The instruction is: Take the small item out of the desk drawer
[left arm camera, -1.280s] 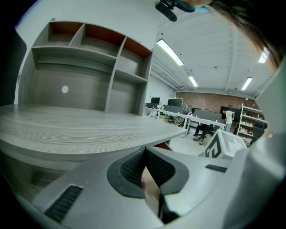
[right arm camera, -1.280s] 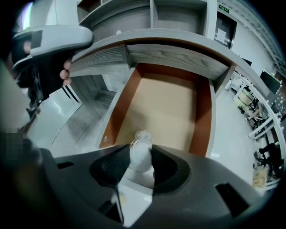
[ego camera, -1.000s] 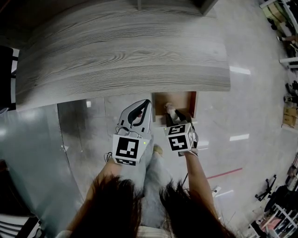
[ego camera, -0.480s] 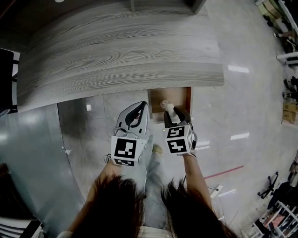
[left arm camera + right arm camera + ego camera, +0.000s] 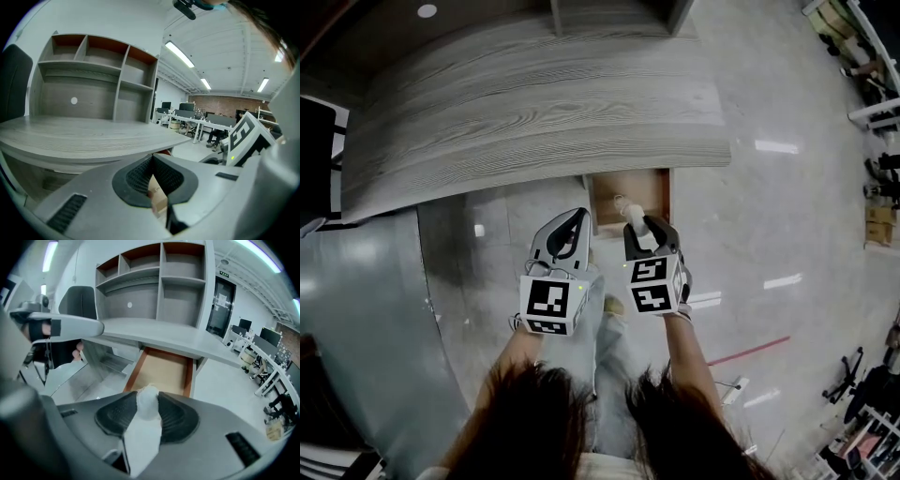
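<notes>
The wooden desk drawer (image 5: 654, 190) (image 5: 164, 369) stands pulled out from under the grey desk top (image 5: 534, 112), and its bottom looks bare. My right gripper (image 5: 647, 232) (image 5: 148, 414) hangs above the drawer's front edge, shut on a small white wrapped item (image 5: 632, 214) (image 5: 147, 404) whose rounded tip pokes out past the pads. My left gripper (image 5: 579, 217) (image 5: 151, 165) is beside it on the left, level with the desk edge, its tips together and nothing between them.
A shelf unit (image 5: 154, 282) (image 5: 93, 75) stands at the back of the desk. A black chair (image 5: 77, 301) is to the left. A shiny grey panel (image 5: 366, 300) is at lower left. The person's legs and a shoe (image 5: 615, 304) are below the grippers.
My right gripper has lifted the white item up out of the drawer and tilted. The left gripper has risen a little beside it, still shut.
</notes>
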### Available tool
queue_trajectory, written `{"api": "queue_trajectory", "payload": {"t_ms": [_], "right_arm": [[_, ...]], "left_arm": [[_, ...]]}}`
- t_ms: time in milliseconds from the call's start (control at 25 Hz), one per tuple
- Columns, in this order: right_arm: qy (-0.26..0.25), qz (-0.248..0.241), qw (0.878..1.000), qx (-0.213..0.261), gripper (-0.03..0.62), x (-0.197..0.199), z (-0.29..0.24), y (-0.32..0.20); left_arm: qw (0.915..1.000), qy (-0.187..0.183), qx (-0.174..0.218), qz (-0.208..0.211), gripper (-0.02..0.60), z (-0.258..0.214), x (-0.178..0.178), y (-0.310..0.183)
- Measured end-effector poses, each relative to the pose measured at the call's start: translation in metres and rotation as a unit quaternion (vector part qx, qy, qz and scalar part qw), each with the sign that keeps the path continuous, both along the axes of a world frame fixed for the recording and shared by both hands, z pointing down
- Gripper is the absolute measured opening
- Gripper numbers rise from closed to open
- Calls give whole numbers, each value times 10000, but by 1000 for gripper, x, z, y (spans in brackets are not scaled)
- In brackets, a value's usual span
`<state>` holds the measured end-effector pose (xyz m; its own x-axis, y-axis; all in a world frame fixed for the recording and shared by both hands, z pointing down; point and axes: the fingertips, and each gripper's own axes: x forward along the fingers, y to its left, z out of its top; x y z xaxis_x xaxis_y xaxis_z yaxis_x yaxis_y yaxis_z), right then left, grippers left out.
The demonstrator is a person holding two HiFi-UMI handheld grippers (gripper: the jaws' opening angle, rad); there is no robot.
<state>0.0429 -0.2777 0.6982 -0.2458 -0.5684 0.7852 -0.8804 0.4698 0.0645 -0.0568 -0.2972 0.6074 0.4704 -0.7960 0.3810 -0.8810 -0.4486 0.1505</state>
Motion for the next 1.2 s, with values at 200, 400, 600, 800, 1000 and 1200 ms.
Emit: {"api": "queue_trajectory", "payload": {"t_ms": [200, 400, 600, 800, 1000, 1200], "right_arm": [[-73, -17, 9999, 151, 155, 6, -19, 5], [-129, -88, 9995, 291, 155, 12, -39, 12], [-212, -78, 9986, 474, 155, 18, -62, 18], [-285, -82, 9971, 699, 155, 27, -91, 26], [-340, -115, 9951, 925, 155, 35, -118, 36], [-436, -115, 9922, 1162, 155, 45, -147, 54]], "left_arm": [[10000, -82, 39, 8, 12, -10, 9, 11], [9999, -134, 79, -5, 12, -23, 16, 20], [9998, -172, 133, -31, 12, -42, 25, 29], [9996, -179, 197, -74, 12, -63, 36, 42], [9994, -170, 267, -103, 12, -83, 44, 54], [9991, -149, 380, -136, 12, -108, 54, 69]]}}
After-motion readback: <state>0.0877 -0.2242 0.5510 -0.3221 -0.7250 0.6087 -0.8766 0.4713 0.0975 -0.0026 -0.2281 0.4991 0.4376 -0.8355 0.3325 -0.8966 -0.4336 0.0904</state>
